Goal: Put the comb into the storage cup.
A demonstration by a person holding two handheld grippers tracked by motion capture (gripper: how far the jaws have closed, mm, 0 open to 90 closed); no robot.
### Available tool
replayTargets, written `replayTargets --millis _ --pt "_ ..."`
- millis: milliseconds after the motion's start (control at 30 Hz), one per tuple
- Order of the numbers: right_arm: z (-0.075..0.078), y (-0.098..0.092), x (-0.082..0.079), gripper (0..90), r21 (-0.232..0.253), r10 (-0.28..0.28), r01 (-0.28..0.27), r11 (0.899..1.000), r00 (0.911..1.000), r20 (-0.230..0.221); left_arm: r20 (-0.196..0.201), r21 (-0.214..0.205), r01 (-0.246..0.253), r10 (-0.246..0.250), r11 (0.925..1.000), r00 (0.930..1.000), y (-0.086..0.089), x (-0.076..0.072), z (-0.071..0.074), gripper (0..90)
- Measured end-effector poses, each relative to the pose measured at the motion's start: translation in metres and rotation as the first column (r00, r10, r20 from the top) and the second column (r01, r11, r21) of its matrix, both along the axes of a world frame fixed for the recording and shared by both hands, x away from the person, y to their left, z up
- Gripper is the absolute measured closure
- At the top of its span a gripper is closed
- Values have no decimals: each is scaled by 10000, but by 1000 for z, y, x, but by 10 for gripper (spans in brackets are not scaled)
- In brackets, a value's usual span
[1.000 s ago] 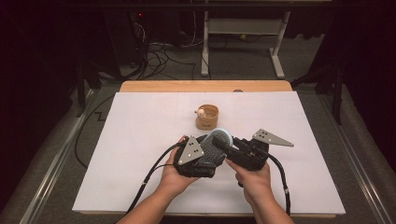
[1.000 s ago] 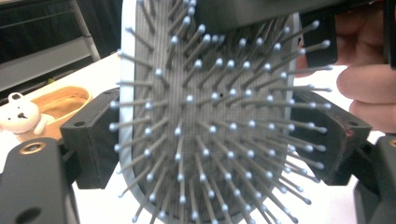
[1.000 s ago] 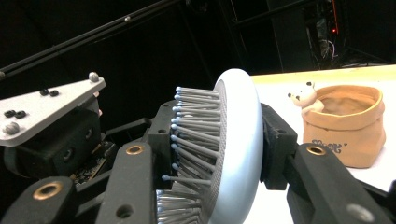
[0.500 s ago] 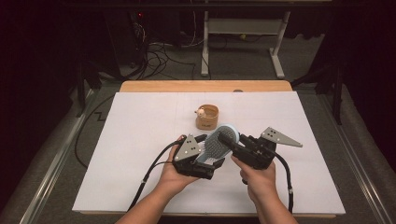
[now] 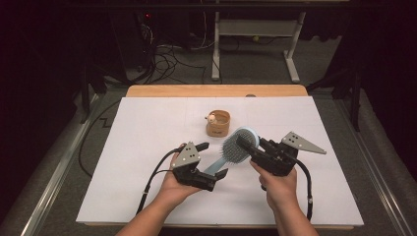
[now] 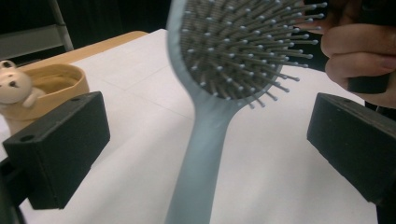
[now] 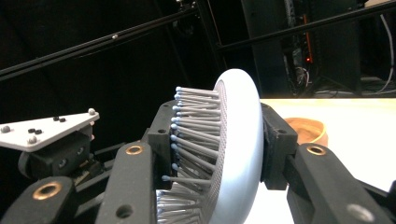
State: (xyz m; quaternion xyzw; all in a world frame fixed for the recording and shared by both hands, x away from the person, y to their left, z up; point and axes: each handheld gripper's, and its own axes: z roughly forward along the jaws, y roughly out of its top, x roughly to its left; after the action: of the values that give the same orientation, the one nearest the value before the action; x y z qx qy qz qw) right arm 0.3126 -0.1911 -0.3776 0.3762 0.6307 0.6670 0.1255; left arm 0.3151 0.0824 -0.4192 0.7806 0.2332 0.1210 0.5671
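Handover in progress: right gripper (image 5: 244,143) is clamping the hairbrush (image 5: 235,147) by its head, bristles pressing one pad, back against the other. Left gripper (image 5: 212,160), jaws just been opening, is standing released with the brush handle (image 6: 198,158) passing untouched between them. Brush is hanging above the table (image 5: 123,196), cup (image 5: 218,123) at its 11 o'clock. Advice: left should back off along the handle without knocking it; right holding firm.
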Motion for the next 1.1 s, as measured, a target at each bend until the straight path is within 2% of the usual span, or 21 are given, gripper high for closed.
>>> replayTargets --millis 67,333,600,767,1100 --pt "1 -2 0 579 -35 -68 68 10000 9999 76 -67 -30 -32 32 10000 10000 7 2 1 0" --pt "2 -7 -1 581 -103 -245 247 9996 9995 220 70 -168 -320 321 9993 9995 27 2 -1 0" --pt "4 -12 -2 585 -215 -410 418 9989 9985 357 216 -53 -810 811 9967 9965 50 0 -4 0" --pt "6 -14 -3 586 -335 -466 486 9983 9973 565 184 200 -1119 1116 9935 9936 66 -2 -11 0" --pt "8 -18 -5 585 -502 -600 640 9967 9951 785 225 223 -1651 1646 9860 9861 86 -4 -25 0"
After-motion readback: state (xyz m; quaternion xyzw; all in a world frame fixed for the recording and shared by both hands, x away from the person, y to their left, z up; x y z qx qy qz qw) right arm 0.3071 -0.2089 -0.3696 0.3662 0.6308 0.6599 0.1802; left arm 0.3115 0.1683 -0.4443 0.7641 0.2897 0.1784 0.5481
